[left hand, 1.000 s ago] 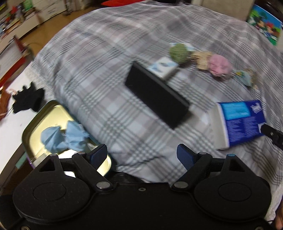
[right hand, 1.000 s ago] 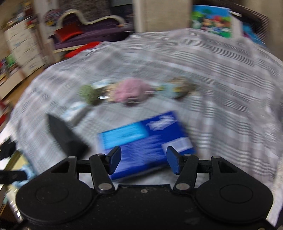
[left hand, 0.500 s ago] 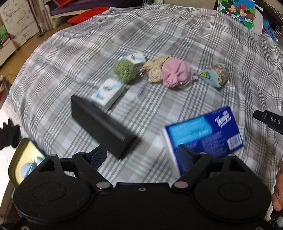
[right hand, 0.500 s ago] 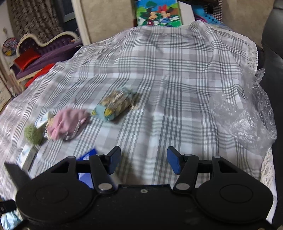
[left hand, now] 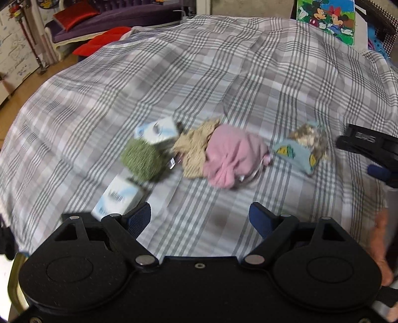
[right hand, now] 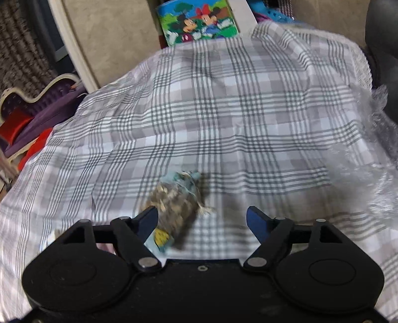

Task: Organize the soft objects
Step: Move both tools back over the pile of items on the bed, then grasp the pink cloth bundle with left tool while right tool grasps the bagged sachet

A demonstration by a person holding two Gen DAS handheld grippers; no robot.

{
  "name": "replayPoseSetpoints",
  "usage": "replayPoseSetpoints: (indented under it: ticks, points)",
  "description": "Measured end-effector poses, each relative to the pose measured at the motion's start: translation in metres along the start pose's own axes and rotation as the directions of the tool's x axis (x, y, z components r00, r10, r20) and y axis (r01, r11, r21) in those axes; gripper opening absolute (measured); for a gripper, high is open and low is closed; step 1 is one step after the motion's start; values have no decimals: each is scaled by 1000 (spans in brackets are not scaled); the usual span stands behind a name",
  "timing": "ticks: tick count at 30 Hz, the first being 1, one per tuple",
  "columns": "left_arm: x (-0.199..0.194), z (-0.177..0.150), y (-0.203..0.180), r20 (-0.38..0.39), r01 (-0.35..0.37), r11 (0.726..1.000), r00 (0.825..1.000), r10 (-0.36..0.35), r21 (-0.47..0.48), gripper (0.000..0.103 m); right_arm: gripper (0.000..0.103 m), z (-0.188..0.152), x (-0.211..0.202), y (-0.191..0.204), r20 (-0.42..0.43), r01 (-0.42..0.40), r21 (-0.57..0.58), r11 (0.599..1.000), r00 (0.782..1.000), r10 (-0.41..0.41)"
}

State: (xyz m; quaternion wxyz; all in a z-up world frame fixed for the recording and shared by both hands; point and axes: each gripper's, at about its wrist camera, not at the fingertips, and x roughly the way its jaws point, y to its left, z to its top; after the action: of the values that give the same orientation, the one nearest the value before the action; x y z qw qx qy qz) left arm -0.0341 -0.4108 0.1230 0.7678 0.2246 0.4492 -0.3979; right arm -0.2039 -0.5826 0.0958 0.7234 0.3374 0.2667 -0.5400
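Note:
Soft objects lie in a row on the grey plaid cloth [left hand: 223, 74]: a green woolly ball [left hand: 141, 159], a beige knitted piece [left hand: 196, 146], a pink bundle [left hand: 228, 154] and a light blue patterned bundle [left hand: 301, 146]. My left gripper [left hand: 200, 218] is open and empty, just short of the pink bundle. My right gripper [right hand: 201, 221] is open and empty, with the light blue bundle [right hand: 174, 201] just ahead of its left finger. The right gripper also shows at the right edge of the left wrist view [left hand: 373, 151].
Two small white-blue tissue packs [left hand: 159, 130] [left hand: 119, 198] lie by the green ball. Crumpled clear plastic [right hand: 368, 174] sits at the cloth's right edge. A Mickey Mouse box [right hand: 199, 22] stands behind the table. A sofa with red cushions [left hand: 72, 17] is far left.
Both grippers have moved forward toward the row of soft objects. The black box, blue tissue box and tin have dropped out of view. Both stay open.

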Motion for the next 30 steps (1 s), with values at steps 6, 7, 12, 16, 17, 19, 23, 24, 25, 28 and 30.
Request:
replayPoseSetpoints:
  ticks: [6,7,12,16,17,19,23,24,25,28,30]
  points:
    - [22,22,-1,20,0,1000,1000,-1,7,92,86,9,50,27,-56,70,91,993,996,-65]
    - [26,24,1,17,-1,1000,1000,1,8,92,86,9,58,31,-65,86,96,992,995,-80]
    - [42,29,8,2,5,1000,1000,-5,10,92,86,4,91,52,-130,132,46,990,984,-125]
    - [52,33,11,-7,14,1000,1000,-14,18,92,62,1,102,60,-174,139,-31,990,974,-142]
    - [54,34,10,-6,15,1000,1000,-15,22,92,54,2,100,60,-177,110,-49,993,977,-117]
    - [56,36,8,2,19,999,1000,-19,27,92,43,2,93,64,-165,102,-94,990,979,-116]
    - [59,40,0,13,28,999,1000,-29,47,94,42,2,74,61,-127,116,-123,986,983,-131]
    - [61,41,-3,11,29,998,999,-30,52,94,42,2,68,58,-119,111,-120,986,985,-126]
    - [62,42,-5,8,30,998,1000,-30,58,94,42,3,62,55,-113,105,-116,988,987,-118]
    - [68,43,-14,8,33,996,999,-34,78,94,42,5,37,43,-80,90,-116,989,992,-99]
    - [73,45,-20,10,22,996,1000,-23,88,94,42,7,17,35,-50,90,-127,988,994,-97]
